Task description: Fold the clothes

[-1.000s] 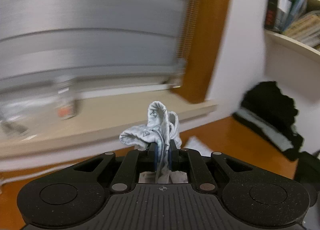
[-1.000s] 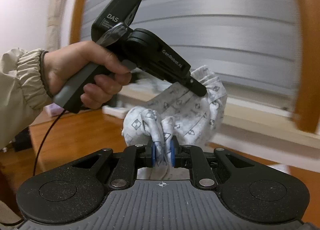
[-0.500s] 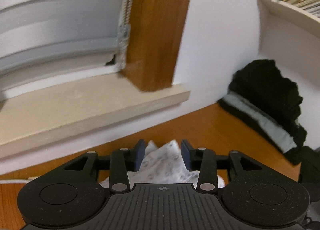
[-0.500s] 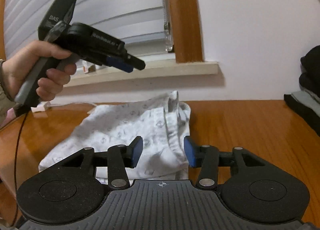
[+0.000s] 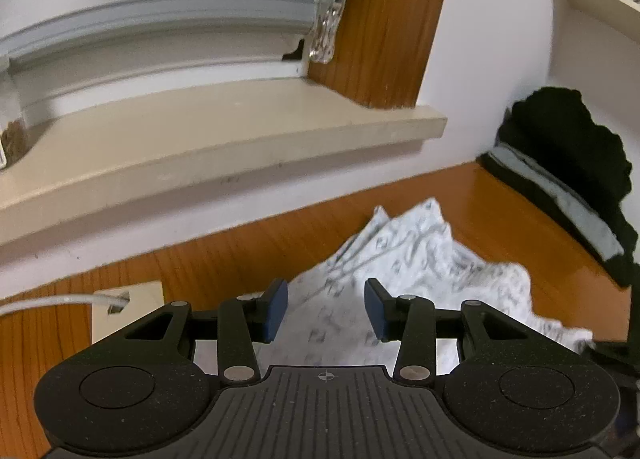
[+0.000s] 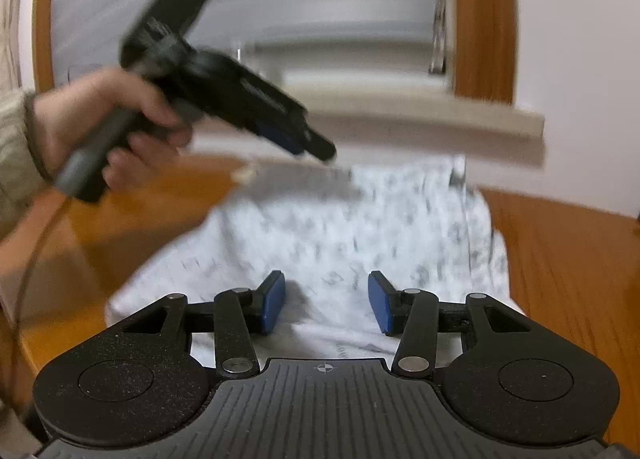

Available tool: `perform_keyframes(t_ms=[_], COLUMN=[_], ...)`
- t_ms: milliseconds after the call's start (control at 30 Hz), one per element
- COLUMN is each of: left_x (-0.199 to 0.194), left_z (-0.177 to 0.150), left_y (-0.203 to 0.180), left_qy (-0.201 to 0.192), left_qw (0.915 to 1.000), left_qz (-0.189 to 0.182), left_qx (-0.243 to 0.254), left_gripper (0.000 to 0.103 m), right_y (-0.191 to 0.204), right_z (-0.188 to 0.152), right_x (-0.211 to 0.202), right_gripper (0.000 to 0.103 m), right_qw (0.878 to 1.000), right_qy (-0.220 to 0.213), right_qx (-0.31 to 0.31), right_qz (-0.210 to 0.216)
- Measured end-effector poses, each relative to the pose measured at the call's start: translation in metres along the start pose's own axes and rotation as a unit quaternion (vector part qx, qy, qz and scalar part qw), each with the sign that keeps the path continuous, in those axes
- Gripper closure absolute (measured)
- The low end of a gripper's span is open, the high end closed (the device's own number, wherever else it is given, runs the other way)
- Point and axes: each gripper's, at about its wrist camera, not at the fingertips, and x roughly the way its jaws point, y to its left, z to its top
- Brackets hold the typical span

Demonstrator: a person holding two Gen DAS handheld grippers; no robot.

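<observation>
Here the cloth lies rumpled on the desk, both the left gripper and right gripper wide open, empty, apparently poised for a new grasp.

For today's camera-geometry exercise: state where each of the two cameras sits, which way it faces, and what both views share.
Left wrist: sits on the left gripper, facing the windowsill over the patterned garment; only its own open fingers show.
Right wrist: sits on the right gripper, facing the window; the left hand holding the other gripper shows, blurred.
Shared: garment, wooden table, windowsill.
</observation>
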Motion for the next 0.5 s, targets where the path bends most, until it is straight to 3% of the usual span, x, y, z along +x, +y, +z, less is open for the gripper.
perform_keyframes(t_ms=[200,300,367,500], left_x=[0.000,0.005,0.013,0.037], left_z=[-0.004,0.000,0.003,0.017], left_y=[0.001,-0.005,-0.011,-0.025], left_qy=[-0.002,-0.003,0.000,-0.003], left_qw=[0.9996,0.9981,0.9965,0.9915], left_qz=[-0.024,-0.052,-0.072,-0.114], left_qx=[0.017,0.032,0.043,0.063], left_gripper=[0.057,0.056,0.047,0.047], right_y=[-0.043,-0.075,-0.099,-0.146], right_z=[-0.010,-0.008,-0.007,-0.006], right_x=[-0.014,-0.021,-0.025,-0.040], right_gripper=[0.062,0.068,0.078,0.081], right_qw=[0.999,0.998,0.997,0.994], right_qy=[0.029,0.042,0.049,0.048], right_qx=[-0.011,-0.024,-0.028,-0.004], right_qz=[0.004,-0.027,-0.054,-0.103])
